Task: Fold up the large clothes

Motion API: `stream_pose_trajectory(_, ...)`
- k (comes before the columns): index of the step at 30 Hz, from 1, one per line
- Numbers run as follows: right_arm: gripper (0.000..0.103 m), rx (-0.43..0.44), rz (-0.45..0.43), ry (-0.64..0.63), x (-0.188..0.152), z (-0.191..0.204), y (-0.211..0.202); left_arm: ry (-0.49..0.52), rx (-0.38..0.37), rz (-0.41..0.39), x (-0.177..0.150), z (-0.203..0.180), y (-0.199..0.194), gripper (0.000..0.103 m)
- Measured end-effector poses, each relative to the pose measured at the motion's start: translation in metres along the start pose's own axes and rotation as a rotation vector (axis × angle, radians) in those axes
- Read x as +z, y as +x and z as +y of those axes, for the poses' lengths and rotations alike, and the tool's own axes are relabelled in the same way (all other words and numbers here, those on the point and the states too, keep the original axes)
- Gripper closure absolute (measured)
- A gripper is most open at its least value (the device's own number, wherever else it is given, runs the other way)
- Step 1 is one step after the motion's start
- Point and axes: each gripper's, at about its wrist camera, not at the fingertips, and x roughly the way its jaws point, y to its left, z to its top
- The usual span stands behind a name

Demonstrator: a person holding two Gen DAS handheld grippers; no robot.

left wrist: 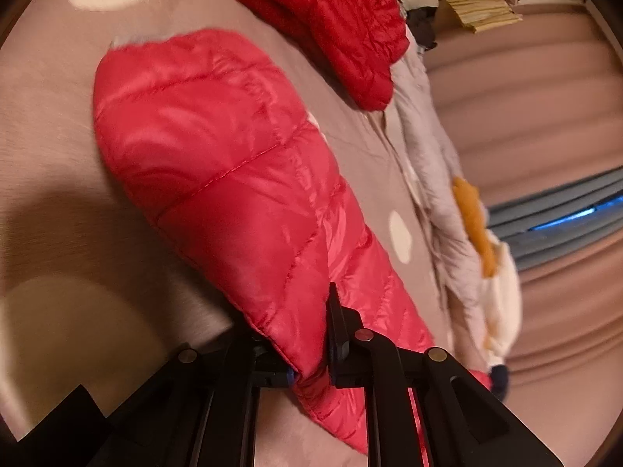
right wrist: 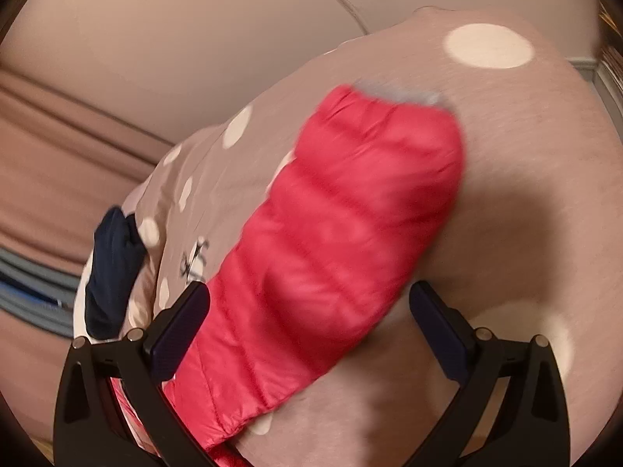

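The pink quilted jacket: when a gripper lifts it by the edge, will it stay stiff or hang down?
The pink quilted jacket probably droops: soft puffy panels, already bent where the left gripper pinches it. Its shiny shell may slip. Likely light.

Bare polka-dot bedcover (left wrist: 50,163) lies open to the left of the pink quilted jacket (left wrist: 218,163) in the left wrist view, with nothing standing on it there. Beyond the jacket's far end, a folded red jacket (left wrist: 331,19) blocks the way, and along the jacket's right side a rumpled grey-and-white garment (left wrist: 436,163) with an orange patch crowds the bed's edge. In the right wrist view the cover (right wrist: 545,163) to the right of the jacket (right wrist: 350,210) is free, while a dark blue cloth (right wrist: 113,268), perhaps a sleeve, hangs at the left edge.
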Motion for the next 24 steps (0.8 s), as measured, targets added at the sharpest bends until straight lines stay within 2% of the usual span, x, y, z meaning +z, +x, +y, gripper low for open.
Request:
stream_pose_trajectory(3, 0.001, -0.025, -0.027, 0.027, 0.004, -0.013, -0.011, 0.063, 0.062, -0.030, -0.005, -0.007, -0.011, 0.092)
stream_pose_trajectory(10, 0.000, 0.030, -0.018, 0.133, 0.012, -0.040, -0.022, 0.137, 0.127, -0.069, -0.016, -0.005, -0.038, 0.092)
stream_pose_trajectory(12, 0.000, 0.025, -0.027, 0.103, 0.012, -0.036, -0.020, 0.176, 0.133, -0.102, -0.017, -0.007, -0.049, 0.092)
stream_pose_trajectory(14, 0.005, 0.018, -0.048, 0.018, 0.012, -0.025, -0.017, 0.209, 0.158, -0.130, -0.019, -0.010, -0.058, 0.092)
stream_pose_trajectory(17, 0.033, -0.030, -0.040, -0.107, 0.006, -0.009, 0.000, 0.246, 0.181, -0.151, -0.024, -0.009, -0.064, 0.092)
stream_pose_trajectory(18, 0.050, -0.055, -0.046, -0.145, 0.004, -0.005, 0.004, 0.255, 0.196, -0.153, -0.027, -0.009, -0.064, 0.092)
stream_pose_trajectory(19, 0.060, -0.088, -0.055, -0.188, 0.001, 0.001, 0.009, 0.261, 0.202, -0.155, -0.031, -0.007, -0.066, 0.092)
stream_pose_trajectory(20, 0.064, -0.103, -0.067, -0.215, 0.000, 0.004, 0.012, 0.270, 0.214, -0.161, -0.036, -0.005, -0.067, 0.092)
stream_pose_trajectory(22, 0.080, -0.137, -0.078, -0.264, -0.002, 0.012, 0.018, 0.280, 0.264, -0.159, -0.042, -0.006, -0.064, 0.092)
stream_pose_trajectory(24, 0.085, -0.155, -0.084, -0.285, 0.001, 0.014, 0.019, 0.308, 0.298, -0.172, -0.046, -0.011, -0.063, 0.092)
